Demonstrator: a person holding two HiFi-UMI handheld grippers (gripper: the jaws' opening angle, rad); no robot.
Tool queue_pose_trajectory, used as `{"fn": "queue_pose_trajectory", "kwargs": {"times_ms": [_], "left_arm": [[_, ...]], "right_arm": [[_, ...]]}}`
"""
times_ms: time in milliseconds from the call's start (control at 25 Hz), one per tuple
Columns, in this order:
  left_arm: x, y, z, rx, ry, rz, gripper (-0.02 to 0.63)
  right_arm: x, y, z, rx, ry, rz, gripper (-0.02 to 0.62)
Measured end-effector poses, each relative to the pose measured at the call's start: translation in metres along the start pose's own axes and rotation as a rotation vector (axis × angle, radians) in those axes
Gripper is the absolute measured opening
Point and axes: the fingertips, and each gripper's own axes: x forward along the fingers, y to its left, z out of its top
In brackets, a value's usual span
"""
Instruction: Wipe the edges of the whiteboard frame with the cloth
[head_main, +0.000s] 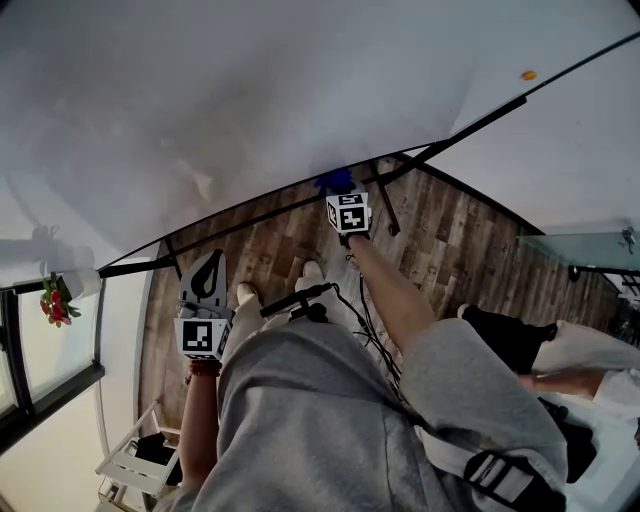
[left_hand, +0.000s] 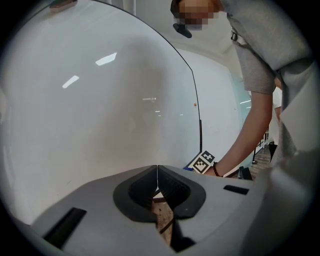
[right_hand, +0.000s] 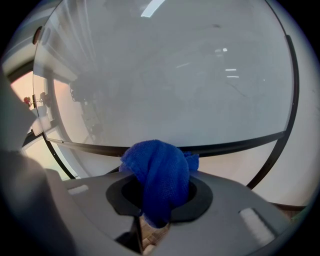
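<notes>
Cloth (right_hand: 159, 177) blue, bunched, pinched mid-wad in my right gripper (right_hand: 158, 197), at lower bar of whiteboard frame (right_hand: 235, 145); contact unclear. Judge it light, limp, conforming; best held close to wad. Left gripper (left_hand: 157, 181) pressed together, empty, near frame.

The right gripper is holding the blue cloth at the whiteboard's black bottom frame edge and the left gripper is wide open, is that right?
Not quite: the left gripper is shut, its jaws meeting with nothing between them, as the left gripper view shows. The rest holds: the right gripper is holding the blue cloth at the whiteboard's black bottom frame edge.
</notes>
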Motion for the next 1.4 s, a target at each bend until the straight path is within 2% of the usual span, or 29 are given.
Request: {"fn": "queue_pose_trajectory", "kwargs": {"times_ms": [240, 760, 960, 1400], "left_arm": [[-0.003, 0.011, 0.004, 0.003, -0.016, 0.018, 0.009], [-0.016, 0.031, -0.012, -0.014, 0.010, 0.028, 0.009], [-0.016, 0.042, -0.003, -0.006, -0.020, 0.034, 0.009], [-0.030, 0.065, -0.021, -0.027, 0.033, 0.026, 0.009]], "right_arm": [[0.007, 0.010, -0.003, 0.007, 0.003, 0.002, 0.103], [0.013, 0.033, -0.004, 0.000, 0.003, 0.009, 0.103], [0.017, 0.045, -0.003, -0.004, 0.002, 0.013, 0.103], [0.021, 0.067, -0.005, -0.017, 0.013, 0.008, 0.103]]}}
